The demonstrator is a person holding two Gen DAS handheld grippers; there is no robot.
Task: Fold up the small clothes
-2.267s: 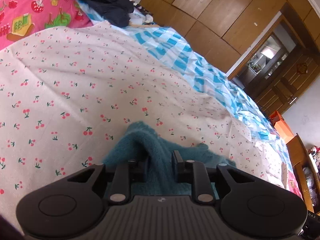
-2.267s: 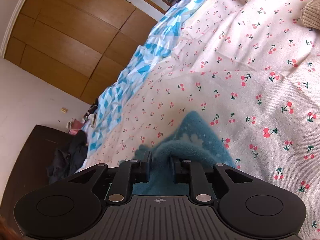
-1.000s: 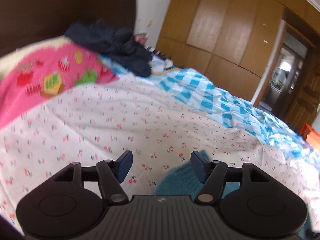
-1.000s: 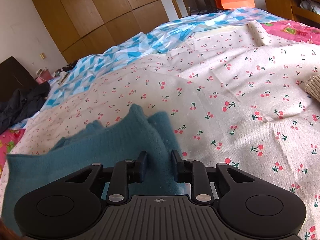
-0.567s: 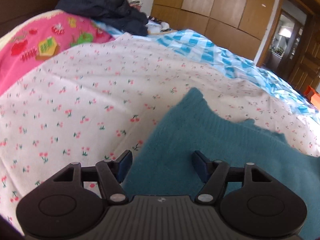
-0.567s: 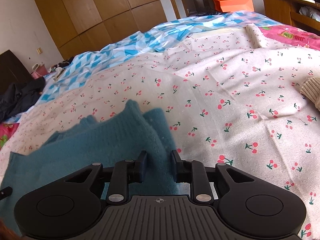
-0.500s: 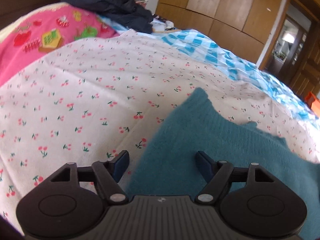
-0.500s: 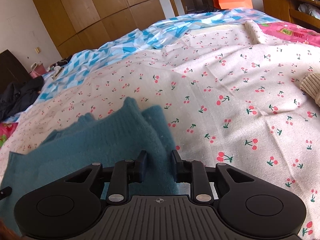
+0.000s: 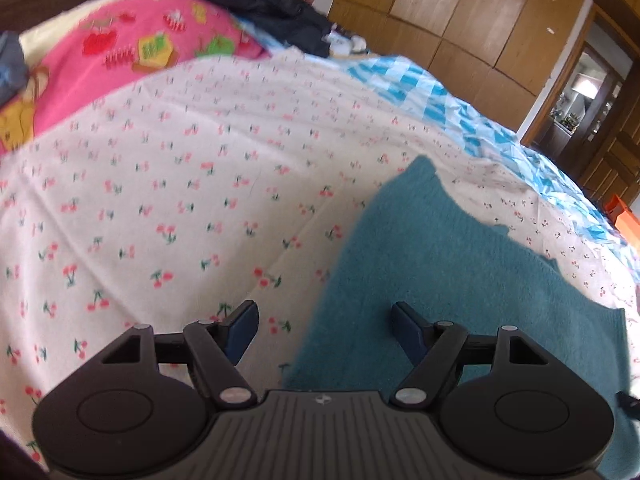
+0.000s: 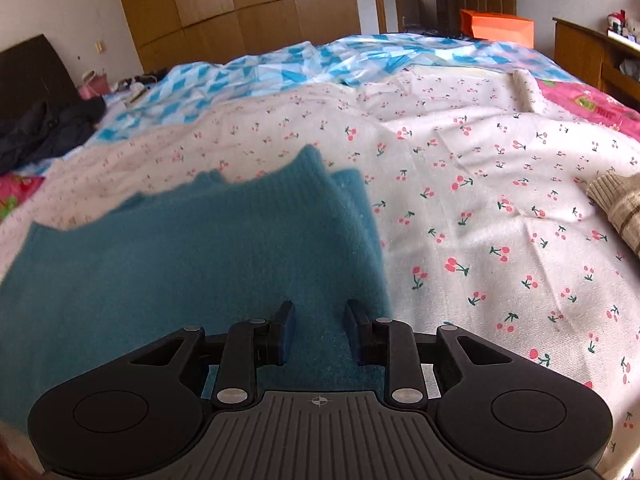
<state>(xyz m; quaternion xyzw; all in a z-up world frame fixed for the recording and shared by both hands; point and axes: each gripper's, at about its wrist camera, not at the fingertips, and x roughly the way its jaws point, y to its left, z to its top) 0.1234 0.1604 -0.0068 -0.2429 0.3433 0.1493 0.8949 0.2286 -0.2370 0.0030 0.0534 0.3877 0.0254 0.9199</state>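
Note:
A teal knit garment (image 9: pixel 452 272) lies spread on the cherry-print sheet (image 9: pixel 160 200); it also shows in the right wrist view (image 10: pixel 192 256). My left gripper (image 9: pixel 323 326) is open and empty, straddling the garment's near left edge from above. My right gripper (image 10: pixel 318 330) stands with its jaws narrowly apart over the garment's near right part, with cloth between the pads; whether they still pinch it I cannot tell.
A beige knit garment (image 10: pixel 618 204) lies at the right edge of the sheet. A dark clothes pile (image 9: pixel 256 4) and a pink quilt (image 9: pixel 120 60) sit by the headboard. A blue-white cover (image 10: pixel 304 68), wooden wardrobes (image 10: pixel 240 12) and an orange box (image 10: pixel 496 26) lie beyond.
My left gripper let go of the teal garment, opened wide and drew back. The garment went from bunched to spread flat. My right gripper's jaws have parted slightly.

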